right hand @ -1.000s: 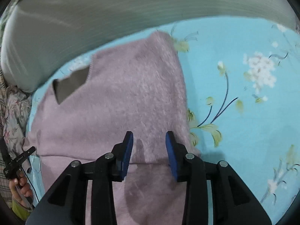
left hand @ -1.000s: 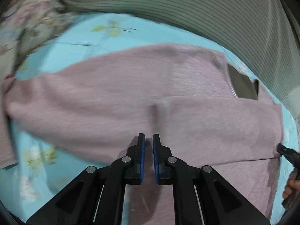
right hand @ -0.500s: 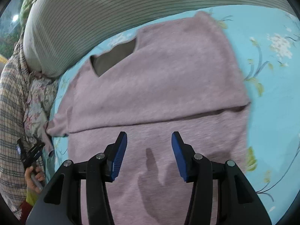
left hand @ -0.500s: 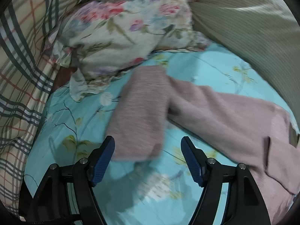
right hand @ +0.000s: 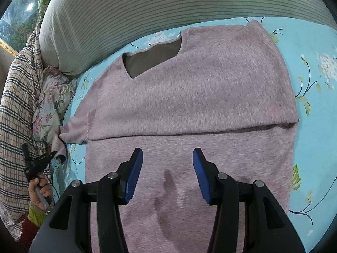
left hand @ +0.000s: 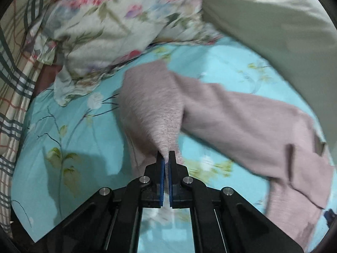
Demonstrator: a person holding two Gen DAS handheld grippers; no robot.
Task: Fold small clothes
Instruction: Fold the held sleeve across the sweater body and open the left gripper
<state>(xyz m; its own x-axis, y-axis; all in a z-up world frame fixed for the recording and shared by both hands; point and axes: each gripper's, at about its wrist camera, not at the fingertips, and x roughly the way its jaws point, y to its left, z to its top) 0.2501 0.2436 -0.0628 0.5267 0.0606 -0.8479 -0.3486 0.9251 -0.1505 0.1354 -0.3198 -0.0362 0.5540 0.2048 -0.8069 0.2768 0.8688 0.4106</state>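
Note:
A mauve fuzzy sweater (right hand: 189,97) lies flat on the light blue flowered sheet (right hand: 320,48), its V-neck toward the striped cushion. One sleeve is folded across the body. The other sleeve (left hand: 151,105) runs out to the side. My left gripper (left hand: 166,155) is shut on that sleeve's cuff end, and the cloth bunches up into its pads. From the right wrist view the left gripper (right hand: 55,153) shows at the left edge, on the cuff. My right gripper (right hand: 167,156) hovers open over the lower part of the sweater, nothing between its fingers.
A grey striped cushion (right hand: 168,6) runs along the far edge of the bed. A crumpled floral cloth (left hand: 109,31) and a plaid cloth (left hand: 14,84) lie close to the left sleeve. A person's hand (right hand: 41,187) holds the left gripper.
My left gripper swung from the sweater's body over to the free sleeve, opened wide around its cuff, then shut on it. My right gripper opened wider and drew back over the sweater.

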